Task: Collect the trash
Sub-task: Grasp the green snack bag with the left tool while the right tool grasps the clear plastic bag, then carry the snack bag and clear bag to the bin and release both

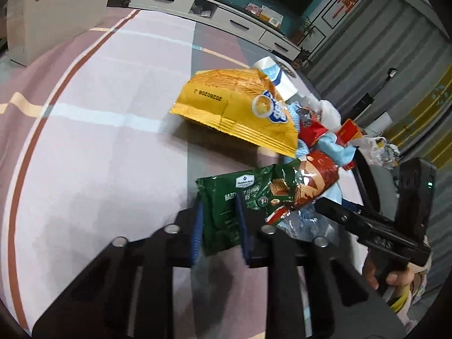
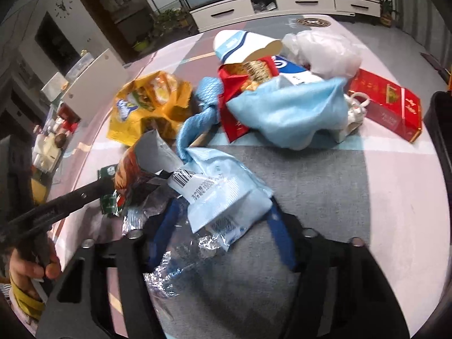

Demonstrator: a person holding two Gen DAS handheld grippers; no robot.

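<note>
Left gripper (image 1: 219, 227): clamped on green wafer packet (image 1: 226, 212), lower centre.
Right gripper (image 2: 223, 226): apart, straddling pale blue wrapper (image 2: 223, 197).
Handling: light, crinkly, slippery (pinch flat edges).

You get even, soft indoor light in both views, with strong fisheye bending and black corners. Glare flashes off the yellow chip bag (image 1: 240, 113) and the crinkled foil wrapper (image 2: 180, 257). A shadow sits under the bag. Near fingers and edges blur.
</note>
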